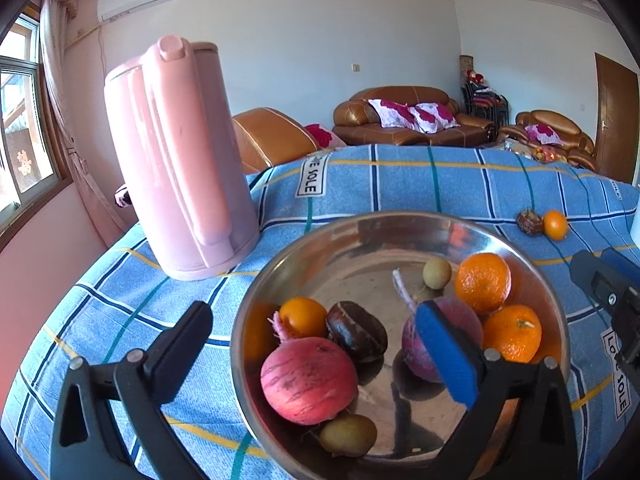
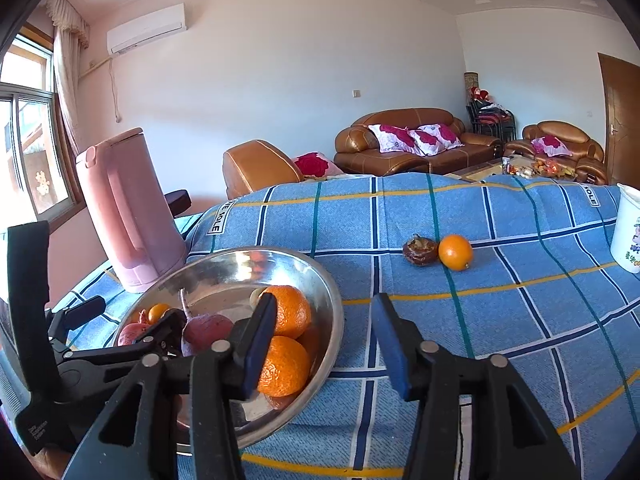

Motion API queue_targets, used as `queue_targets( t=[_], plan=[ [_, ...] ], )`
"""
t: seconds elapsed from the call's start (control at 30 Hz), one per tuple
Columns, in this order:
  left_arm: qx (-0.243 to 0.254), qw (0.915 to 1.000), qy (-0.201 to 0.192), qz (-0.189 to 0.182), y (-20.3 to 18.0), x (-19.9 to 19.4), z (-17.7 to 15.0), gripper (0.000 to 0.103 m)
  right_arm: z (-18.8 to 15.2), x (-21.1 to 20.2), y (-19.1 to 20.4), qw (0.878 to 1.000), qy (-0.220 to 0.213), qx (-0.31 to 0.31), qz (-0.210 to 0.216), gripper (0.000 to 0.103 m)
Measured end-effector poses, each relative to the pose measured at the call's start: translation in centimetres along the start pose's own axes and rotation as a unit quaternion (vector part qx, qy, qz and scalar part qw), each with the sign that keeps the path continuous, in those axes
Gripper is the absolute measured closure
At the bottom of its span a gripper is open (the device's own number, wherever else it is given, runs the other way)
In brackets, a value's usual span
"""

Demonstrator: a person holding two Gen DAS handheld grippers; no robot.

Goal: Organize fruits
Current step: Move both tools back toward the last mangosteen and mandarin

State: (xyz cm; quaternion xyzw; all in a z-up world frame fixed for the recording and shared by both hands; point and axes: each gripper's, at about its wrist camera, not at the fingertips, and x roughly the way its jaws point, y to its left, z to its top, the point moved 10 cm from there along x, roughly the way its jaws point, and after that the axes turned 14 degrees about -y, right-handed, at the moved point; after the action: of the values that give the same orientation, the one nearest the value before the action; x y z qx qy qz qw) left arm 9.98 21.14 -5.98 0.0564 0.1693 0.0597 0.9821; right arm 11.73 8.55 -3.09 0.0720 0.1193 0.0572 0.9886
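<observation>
A steel bowl on the blue checked cloth holds several fruits: oranges, two reddish radish-like fruits, a dark chestnut and small tan fruits. My left gripper is open and straddles the bowl's near rim, empty. My right gripper is open and empty, its left finger over the bowl's right edge. A small orange and a dark brown fruit lie side by side on the cloth beyond the bowl.
A tall pink kettle stands left of the bowl. A white printed cup stands at the right edge. The table's far edge drops off toward brown sofas.
</observation>
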Motion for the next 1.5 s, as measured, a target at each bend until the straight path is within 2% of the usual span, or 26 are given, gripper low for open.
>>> queue_targets(
  t=[0.13, 0.27, 0.47, 0.7, 1.07, 1.3, 1.5],
  plan=[
    [-0.001, 0.9993, -0.034, 0.015, 0.1, -1.1, 0.9, 0.0, 0.7, -0.4, -0.6, 1.0, -0.021, -0.01, -0.02, 0.036],
    [-0.011, 0.9989, -0.044, 0.013, 0.0, -1.6, 1.3, 0.0, 0.9, -0.2, -1.1, 0.999, -0.025, -0.03, -0.037, 0.036],
    [-0.013, 0.9991, -0.038, 0.008, -0.8, -1.8, 1.1, 0.0, 0.8, 0.2, -2.3, 0.998, -0.014, -0.037, -0.046, 0.036],
    [-0.002, 0.9994, -0.033, -0.009, -2.8, -2.2, 1.0, 0.0, 1.5, -0.1, -6.3, 0.995, -0.016, -0.072, -0.074, 0.036],
    [-0.008, 0.9987, -0.019, -0.046, -7.1, -2.3, 0.8, 0.0, 2.0, -0.7, -12.7, 0.993, -0.007, -0.028, -0.113, 0.036],
    [-0.001, 0.9972, -0.008, -0.074, -10.9, -2.3, 0.7, 0.0, 2.1, -0.6, -14.4, 0.993, 0.001, -0.024, -0.117, 0.036],
    [0.001, 0.9953, -0.003, -0.097, -14.2, -2.4, 1.1, 0.0, 1.6, 0.1, -16.4, 0.993, 0.026, -0.009, -0.115, 0.036]
  ],
)
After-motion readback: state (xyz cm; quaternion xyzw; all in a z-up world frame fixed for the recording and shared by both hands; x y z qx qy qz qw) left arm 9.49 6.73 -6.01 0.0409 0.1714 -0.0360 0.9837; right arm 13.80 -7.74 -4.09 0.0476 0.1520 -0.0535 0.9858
